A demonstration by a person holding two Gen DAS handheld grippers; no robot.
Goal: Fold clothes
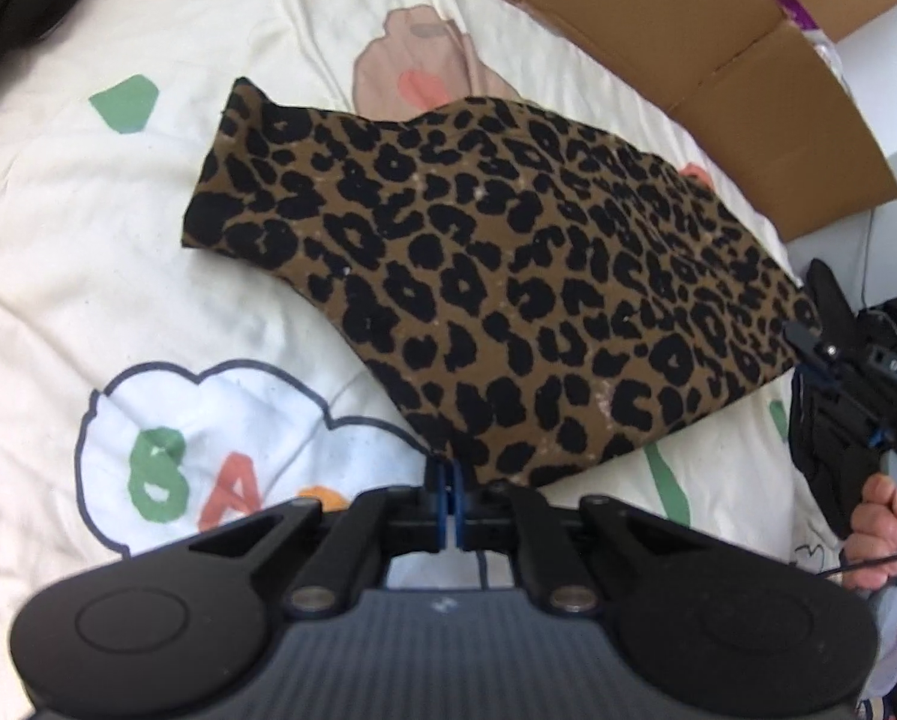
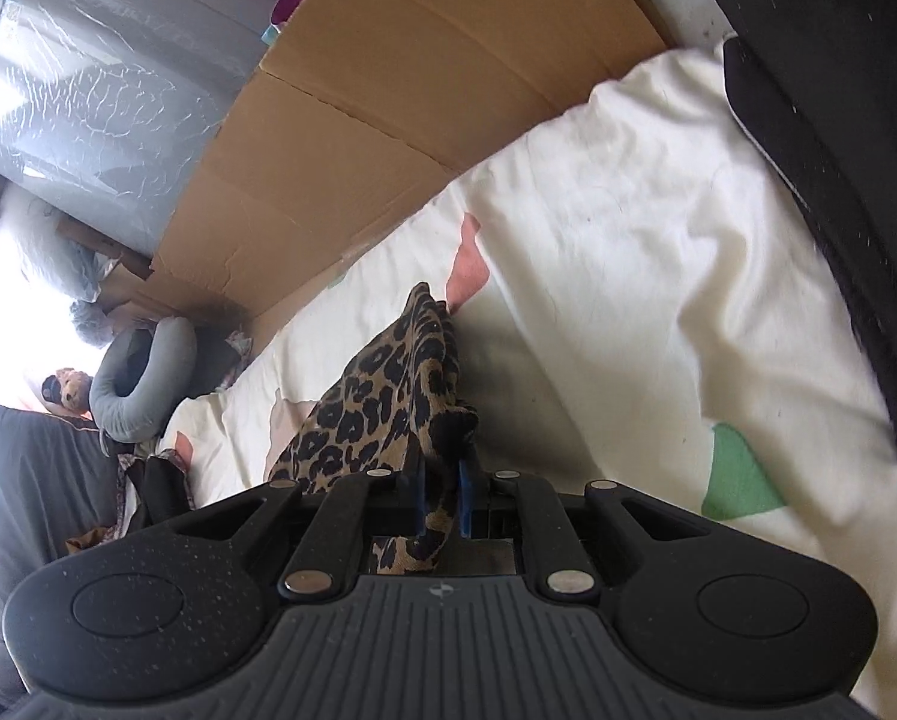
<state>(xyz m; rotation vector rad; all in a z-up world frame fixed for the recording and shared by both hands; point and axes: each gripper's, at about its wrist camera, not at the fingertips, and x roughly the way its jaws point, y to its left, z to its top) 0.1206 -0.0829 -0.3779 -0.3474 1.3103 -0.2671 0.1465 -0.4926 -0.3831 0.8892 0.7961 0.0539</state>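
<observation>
A leopard-print garment hangs stretched a little above the cream printed bed cover, held up at two near corners. My left gripper is shut, its blue pads pinching the garment's lower corner. In the left wrist view my right gripper grips the garment's right corner, with a person's hand on its handle. From the right wrist, the garment runs away from my right gripper, whose blue pads are shut on a bunched fold of it. The garment's far end rests on the cover.
A flattened cardboard sheet stands along the bed's far side. A black cushion-like item lies on the cover at the right. A grey neck pillow and a plastic-wrapped mattress are beyond the bed.
</observation>
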